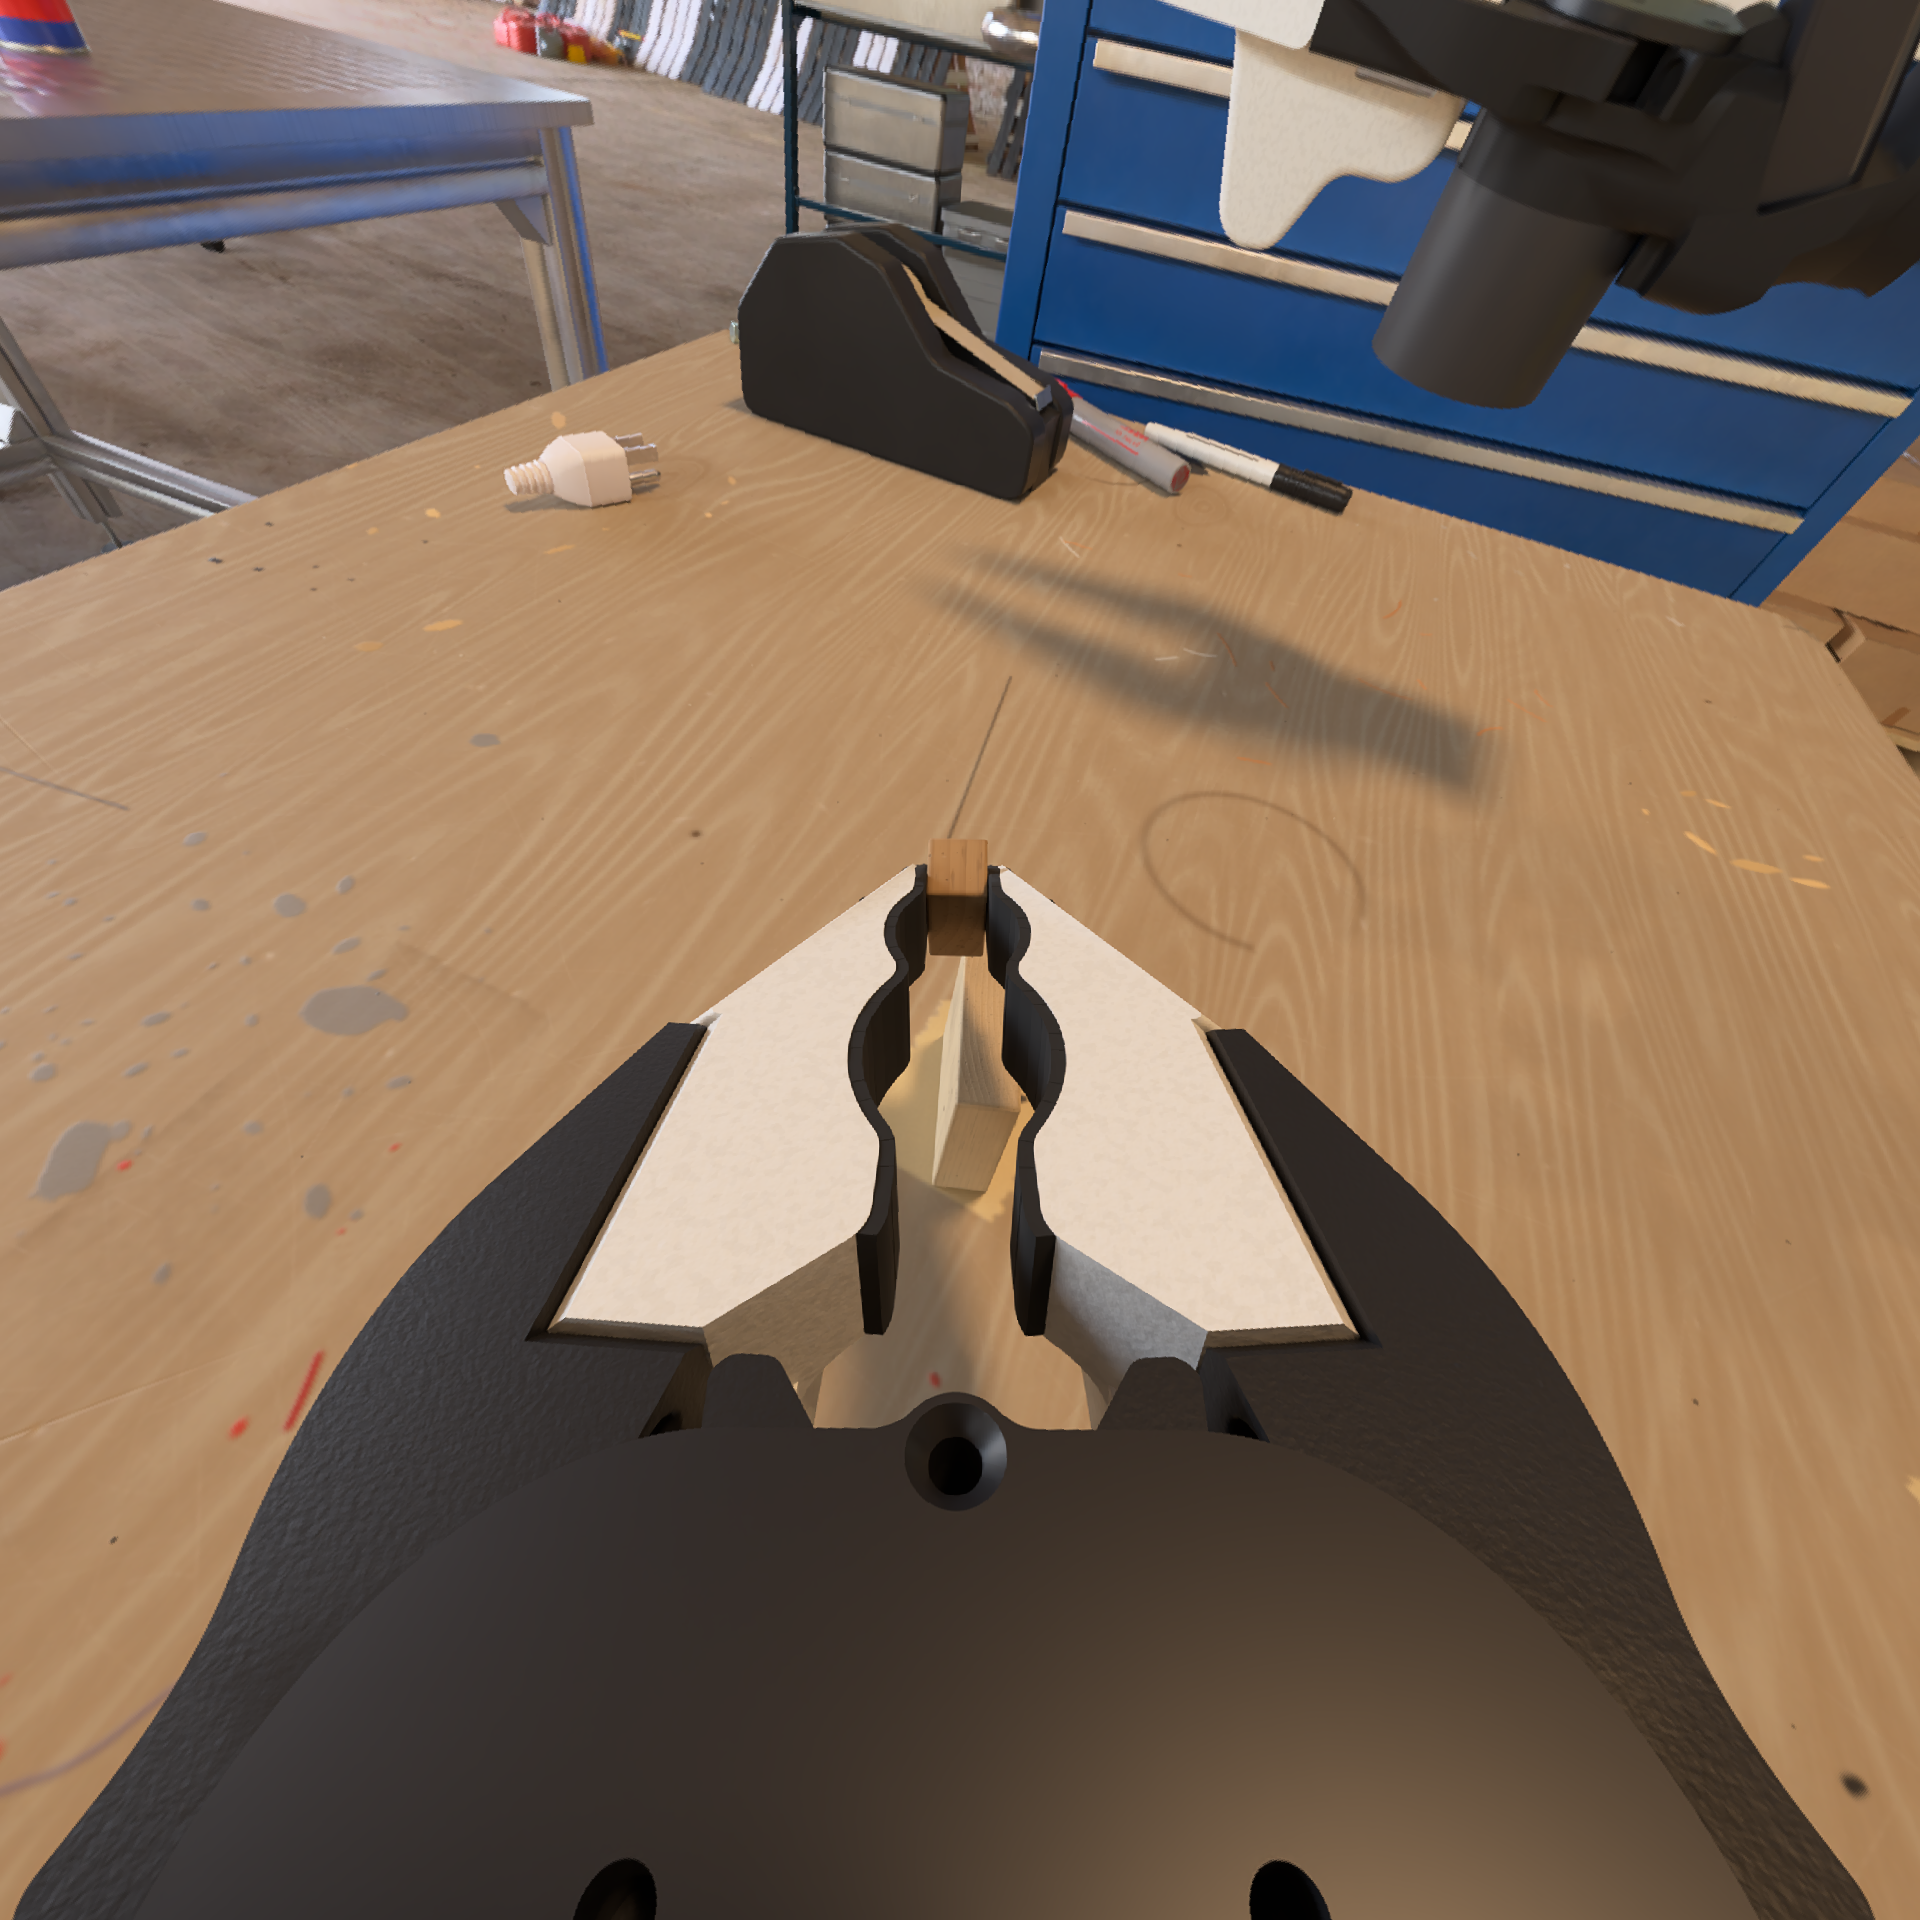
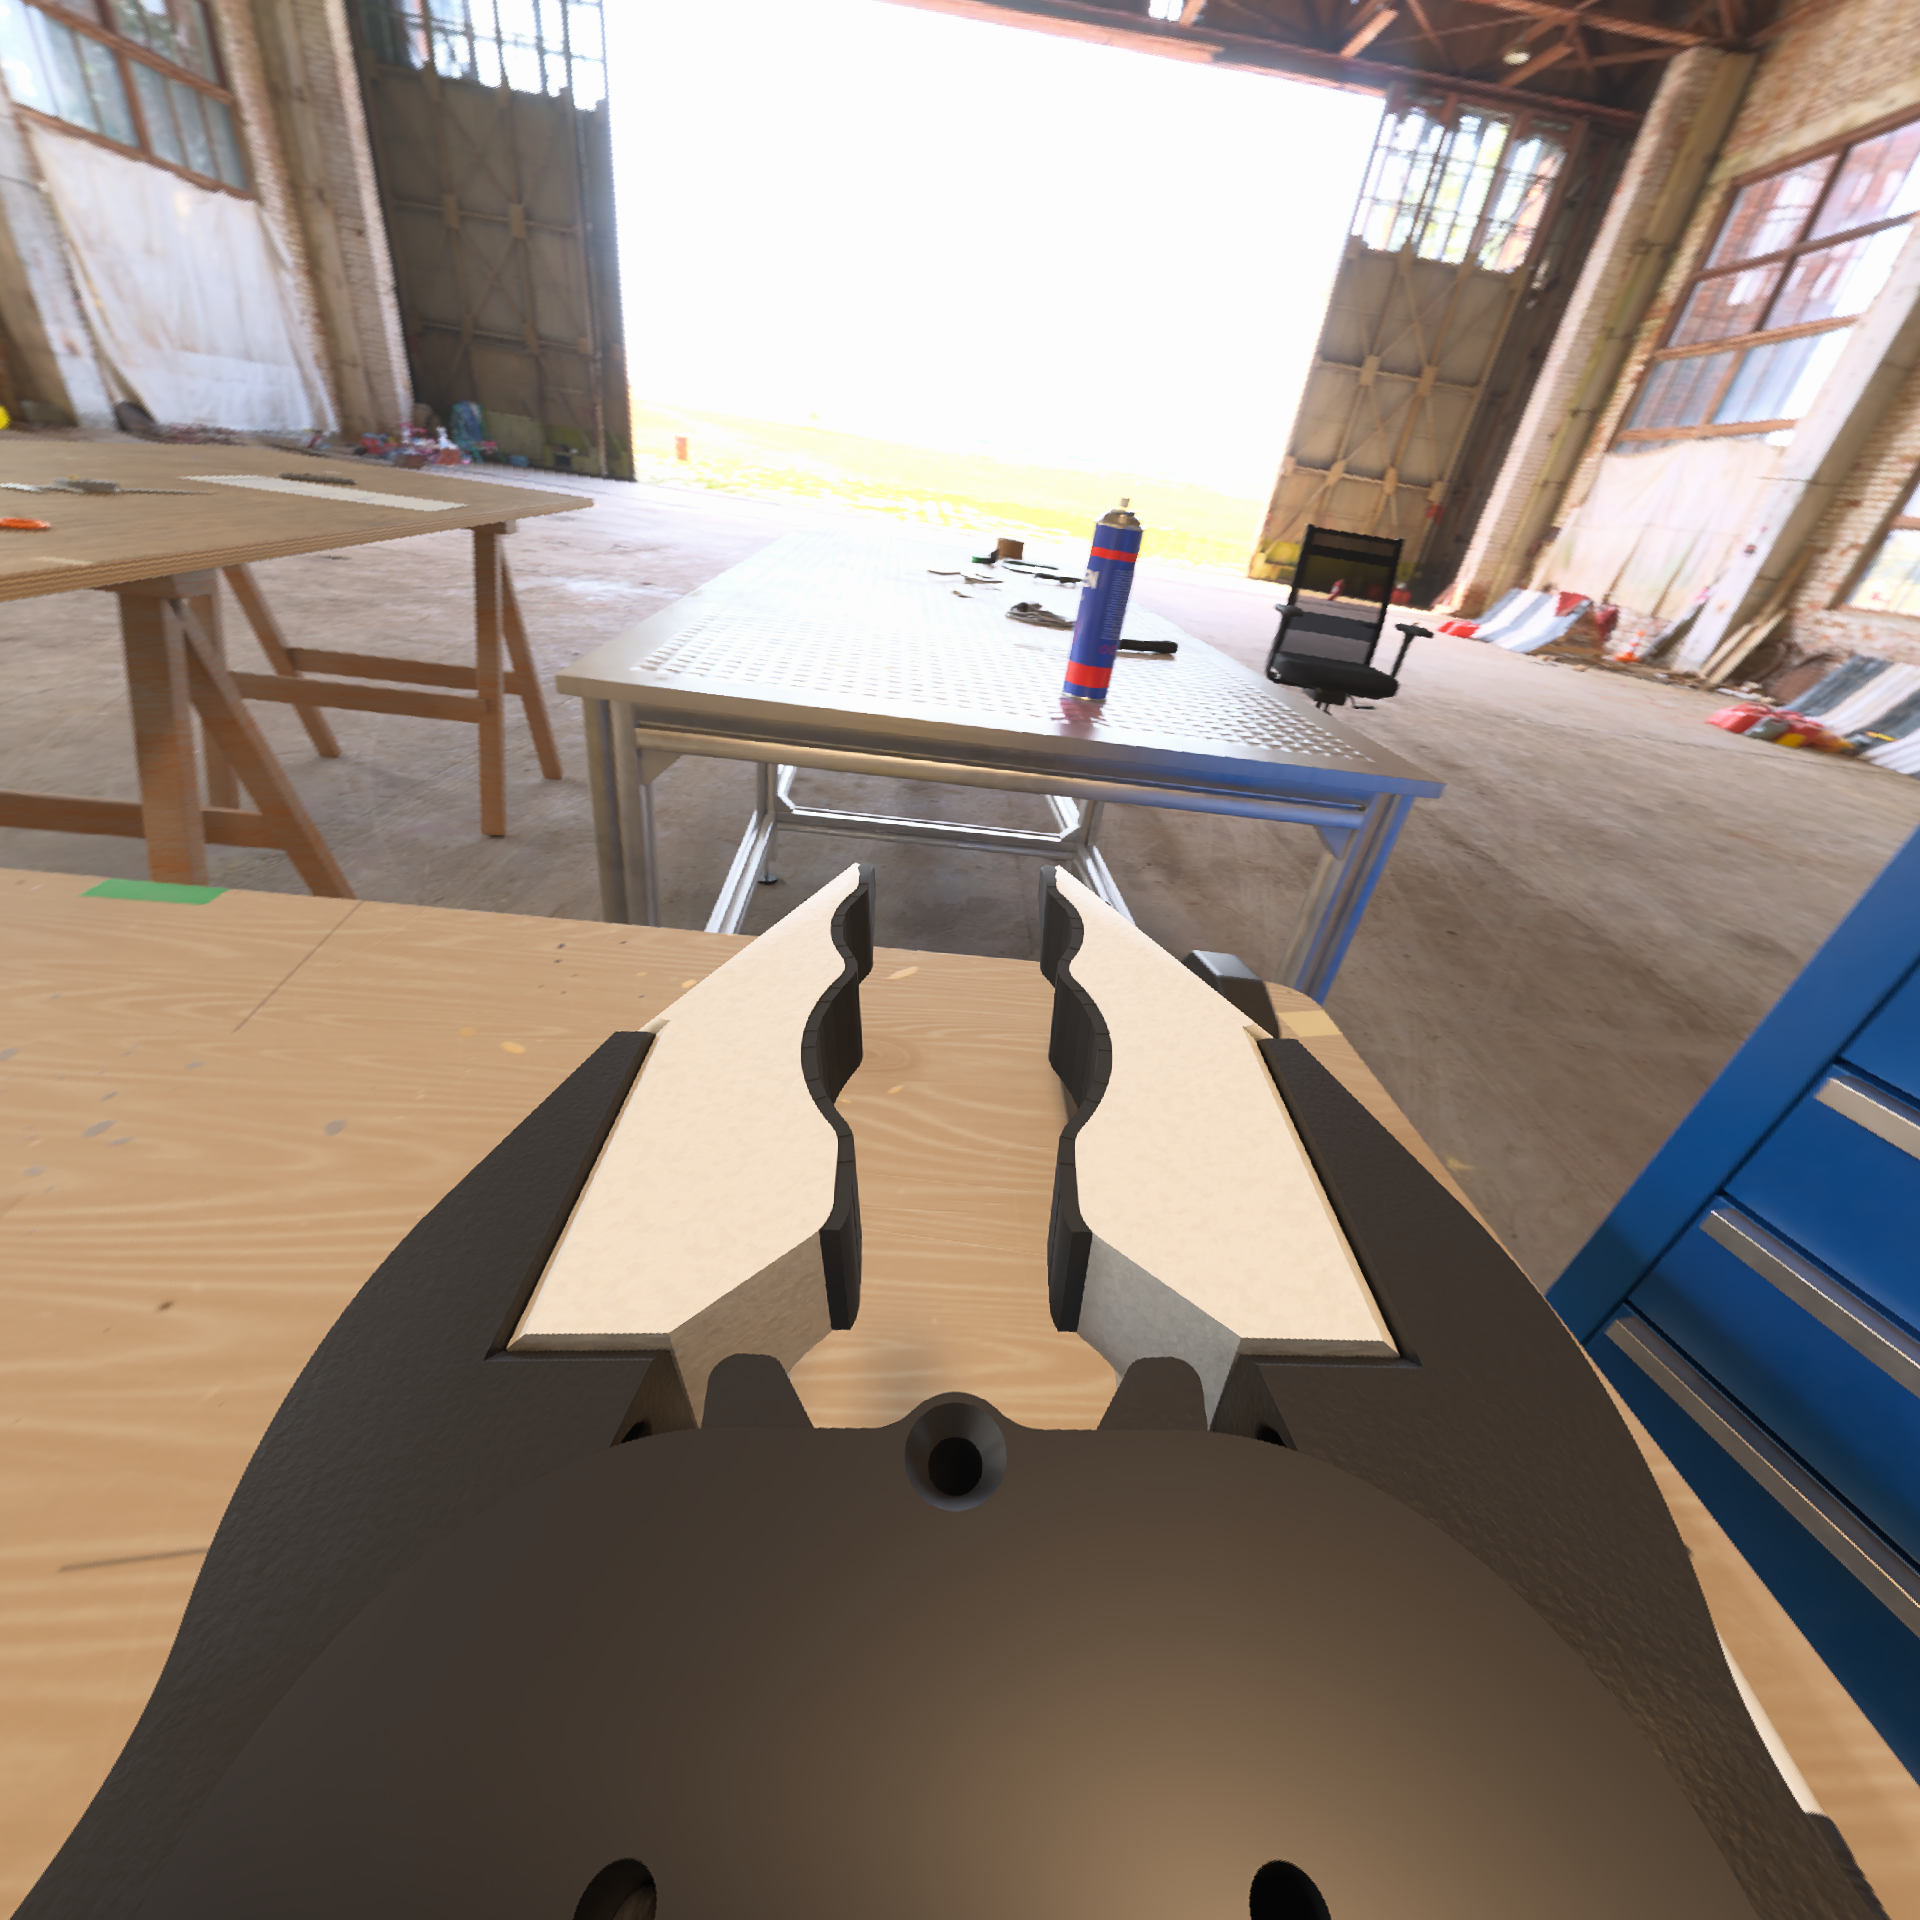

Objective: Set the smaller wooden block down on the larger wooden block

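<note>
Jaws of left gripper [image 1: 957, 883] pinch smaller wooden block [image 1: 957, 896]; right gripper [image 2: 956, 894] spread; tape dispenser [image 1: 894, 358] well beyond.

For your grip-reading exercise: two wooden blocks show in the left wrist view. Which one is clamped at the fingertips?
The smaller wooden block, darker, is pinched at the left tongs tips; the larger, paler block sits lower between the fingers, ungripped.

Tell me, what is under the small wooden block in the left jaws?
Below the small wooden block a larger, paler wooden block shows on the table; the jaws cover its sides.
</note>
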Controlling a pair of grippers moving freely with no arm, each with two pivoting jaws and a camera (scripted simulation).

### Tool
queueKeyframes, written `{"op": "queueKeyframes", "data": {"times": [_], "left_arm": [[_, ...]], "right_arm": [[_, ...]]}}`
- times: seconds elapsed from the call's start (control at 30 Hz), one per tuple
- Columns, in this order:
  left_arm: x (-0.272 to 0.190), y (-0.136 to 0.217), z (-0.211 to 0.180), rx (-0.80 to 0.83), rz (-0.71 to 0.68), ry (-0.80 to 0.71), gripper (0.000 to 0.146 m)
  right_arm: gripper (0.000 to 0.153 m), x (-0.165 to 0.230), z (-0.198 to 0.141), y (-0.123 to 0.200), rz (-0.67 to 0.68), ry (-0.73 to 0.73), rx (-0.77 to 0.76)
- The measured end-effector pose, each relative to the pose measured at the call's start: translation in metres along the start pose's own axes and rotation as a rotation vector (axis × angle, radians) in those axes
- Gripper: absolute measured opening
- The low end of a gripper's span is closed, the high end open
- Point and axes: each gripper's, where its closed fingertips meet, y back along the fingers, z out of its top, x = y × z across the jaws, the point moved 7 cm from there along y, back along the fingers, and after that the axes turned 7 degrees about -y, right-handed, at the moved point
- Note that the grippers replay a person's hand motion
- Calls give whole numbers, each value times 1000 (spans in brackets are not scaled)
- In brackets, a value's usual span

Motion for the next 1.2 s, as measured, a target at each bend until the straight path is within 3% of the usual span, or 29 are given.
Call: {"op": "queueKeyframes", "data": {"times": [0.33,0.43,0.57,0.8,1.0,1.2], "left_arm": [[-3,0,-2,41,8,-42,10],[-9,-4,-11,155,-36,-70,10],[-14,-2,-12,183,-76,-126,22],[10,34,-16,185,-10,-131,26],[8,40,-21,223,-2,-41,32],[13,43,-18,195,35,-77,35]], "right_arm": [[31,68,6,22,235,66,-41],[32,100,3,31,318,131,-66],[32,138,-13,35,388,207,-29],[33,154,-32,37,345,246,-19],[33,160,-69,28,343,129,49],[33,177,-73,-3,340,52,37]]}}
